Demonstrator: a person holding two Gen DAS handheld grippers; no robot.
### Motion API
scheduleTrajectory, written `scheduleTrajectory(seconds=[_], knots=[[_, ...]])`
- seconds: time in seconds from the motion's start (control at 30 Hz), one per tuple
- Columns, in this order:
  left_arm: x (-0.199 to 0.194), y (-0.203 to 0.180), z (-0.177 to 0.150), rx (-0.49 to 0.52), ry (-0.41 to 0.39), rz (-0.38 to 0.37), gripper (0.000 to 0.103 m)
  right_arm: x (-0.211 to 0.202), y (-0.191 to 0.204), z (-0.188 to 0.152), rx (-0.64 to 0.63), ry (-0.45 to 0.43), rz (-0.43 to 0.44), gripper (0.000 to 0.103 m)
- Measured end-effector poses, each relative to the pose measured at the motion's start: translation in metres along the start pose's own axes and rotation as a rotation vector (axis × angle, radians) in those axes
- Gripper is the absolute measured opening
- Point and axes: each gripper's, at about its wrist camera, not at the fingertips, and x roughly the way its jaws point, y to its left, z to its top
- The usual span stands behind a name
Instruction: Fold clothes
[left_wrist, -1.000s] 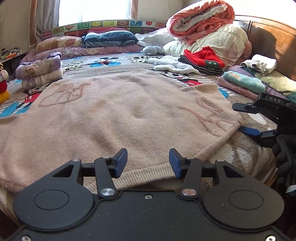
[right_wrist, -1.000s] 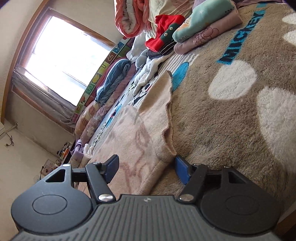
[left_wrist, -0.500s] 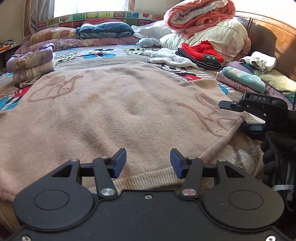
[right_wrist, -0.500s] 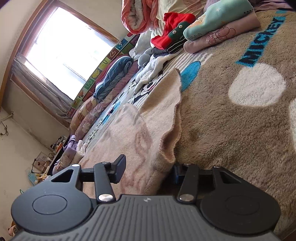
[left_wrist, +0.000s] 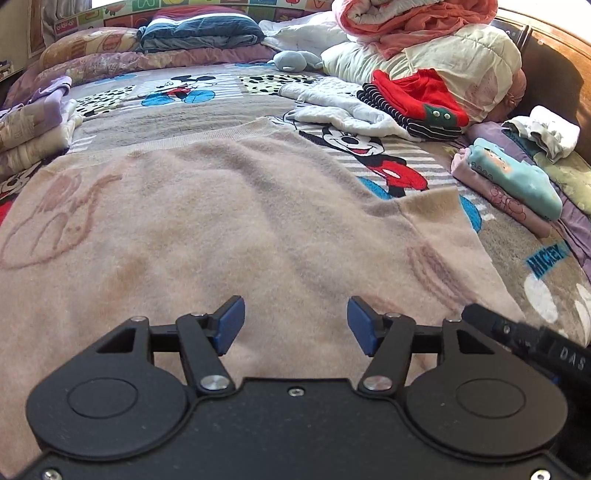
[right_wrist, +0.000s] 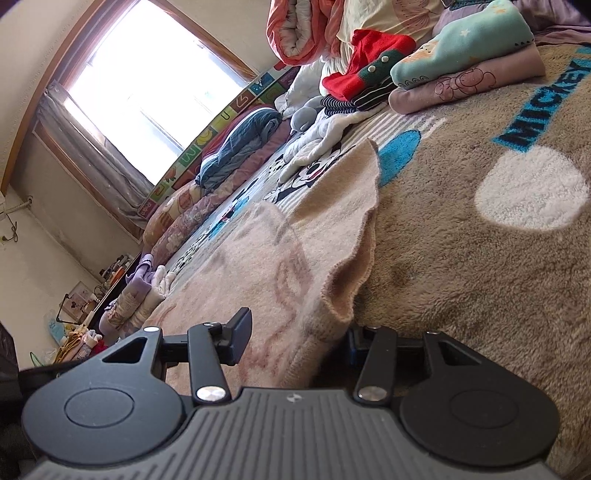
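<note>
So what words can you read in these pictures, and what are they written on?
"MICKEY": blue letters on the brown bed blanket, cut off at the right wrist view's edge.
"DAS": on the right gripper's black body, seen from the left wrist.
Letter tiles on the colourful mat under the window: too distorted to read reliably.

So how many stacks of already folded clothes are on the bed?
3, maybe more hidden: a purple and cream stack at far left, a red and striped one by the pillows, and a teal and pink one at right.

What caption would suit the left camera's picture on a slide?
Open left hand-held gripper poised over a pink sweater spread on a cartoon bedspread.
</note>
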Motion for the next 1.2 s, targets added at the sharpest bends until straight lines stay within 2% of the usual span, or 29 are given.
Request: scheduleTrajectory(seconds=[0.1, 0.33, 0.43, 0.67, 0.87, 1.0, 1.13, 1.2], knots=[[0.021, -0.007, 0.033, -0.028, 0.038, -0.014, 0.061, -0.001, -0.004, -0.002, 0.011, -0.004, 0.02, 0.049], [0.068, -0.026, 0.099, -0.079, 0.098, -0.016, 0.063, 0.005, 0.003, -0.002, -0.059, 0.016, 0.023, 0.049], [0.085, -0.034, 0.119, -0.086, 0.109, -0.02, 0.064, 0.007, 0.002, -0.001, -0.059, 0.022, 0.033, 0.049], [0.122, -0.047, 0.156, -0.088, 0.126, 0.024, 0.064, 0.015, 0.006, 0.001, -0.061, 0.031, 0.044, 0.049], [0.151, -0.057, 0.167, -0.03, 0.175, 0.07, 0.064, 0.019, 0.008, 0.003, -0.048, 0.046, 0.046, 0.049], [0.173, -0.07, 0.164, 0.035, 0.233, 0.135, 0.064, 0.02, 0.009, 0.002, -0.056, 0.05, 0.047, 0.049], [0.186, -0.083, 0.156, 0.106, 0.26, 0.189, 0.051, 0.02, 0.011, 0.001, -0.074, 0.048, 0.049, 0.049], [0.188, -0.086, 0.152, 0.138, 0.261, 0.228, 0.04, 0.019, 0.011, 0.001, -0.074, 0.045, 0.047, 0.048]])
